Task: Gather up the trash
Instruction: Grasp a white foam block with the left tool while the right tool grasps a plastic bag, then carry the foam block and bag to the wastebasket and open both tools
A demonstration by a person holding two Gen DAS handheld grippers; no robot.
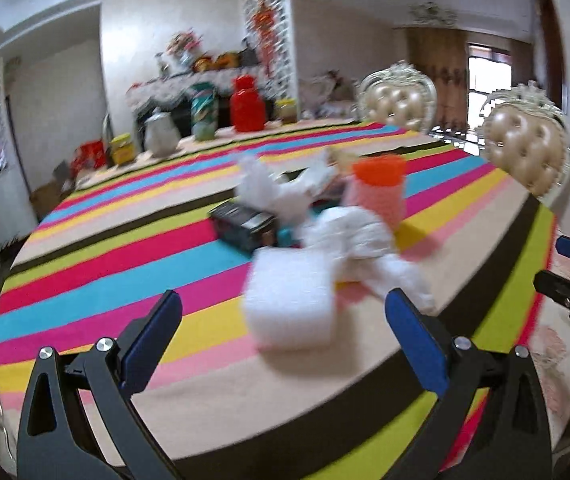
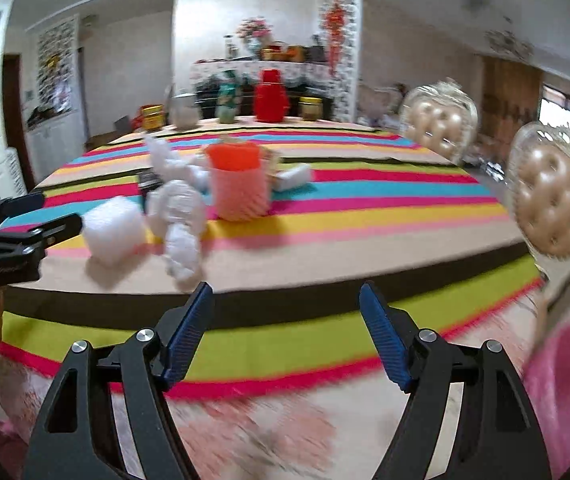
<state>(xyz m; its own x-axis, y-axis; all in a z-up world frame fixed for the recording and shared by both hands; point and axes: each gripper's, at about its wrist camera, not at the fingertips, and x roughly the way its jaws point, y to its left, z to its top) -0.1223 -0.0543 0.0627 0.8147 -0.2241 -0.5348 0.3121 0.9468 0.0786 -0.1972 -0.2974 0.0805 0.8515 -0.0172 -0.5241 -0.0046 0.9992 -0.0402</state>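
You hold 2 grippers over the near edge of a table draped in a striped cloth (image 1: 125, 248). Your left gripper (image 1: 283, 322) has its 2 blue pads spread wide with nothing between them; the white foam block (image 1: 291, 296) lies on the cloth just beyond its tips. Your right gripper (image 2: 287, 320) is also spread, pinching nothing, and hangs over the table's near rim, well short of the trash.

The trash sits in 1 loose cluster near the middle of the cloth: 1 foam block, 1 crumpled white wad (image 2: 179, 220) just beside it, a 2nd white wad (image 1: 273, 188) further back, 1 dark flat box (image 1: 245, 226) and 1 more white piece (image 2: 295, 176) behind the bin. Blur hides finer detail. 1 small pink bin with an orange liner (image 2: 239, 184) stands upright, touching the cluster on its right side.

At the far edge stand 1 red jug (image 2: 271, 98), 1 patterned bottle (image 1: 204, 114) and 1 white kettle (image 1: 161, 132), well apart from the trash. 2 tufted chairs (image 2: 557, 200) crowd the right edge. The cloth to the left of the cluster and the right side of the table toward the chairs lie bare.
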